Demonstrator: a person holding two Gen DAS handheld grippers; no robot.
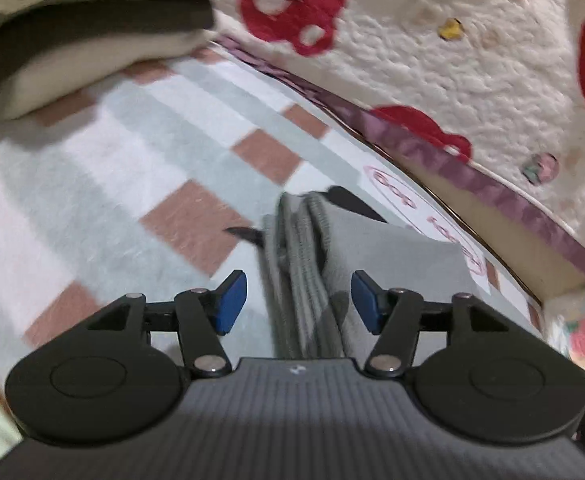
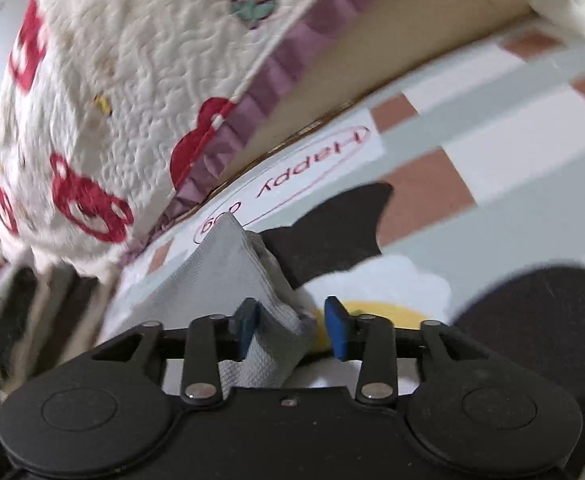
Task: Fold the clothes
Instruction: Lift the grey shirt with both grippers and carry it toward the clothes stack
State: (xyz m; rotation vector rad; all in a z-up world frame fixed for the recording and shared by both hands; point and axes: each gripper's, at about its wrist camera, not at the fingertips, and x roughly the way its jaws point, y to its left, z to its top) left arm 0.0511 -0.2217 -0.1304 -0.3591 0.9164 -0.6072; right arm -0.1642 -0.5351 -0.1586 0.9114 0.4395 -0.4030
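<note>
A folded grey garment lies on a checked mat, with dark pieces poking out from under it. My left gripper is open, its blue pads either side of the garment's ribbed folded edge. In the right wrist view the same grey garment runs between the pads of my right gripper, which is open; the cloth lies against the left pad. A black fabric piece sticks out beyond the grey one.
A stack of folded clothes sits at the far left of the mat. A white quilt with red prints and a purple frill hangs along the mat's far edge. A dark round shape lies at the right.
</note>
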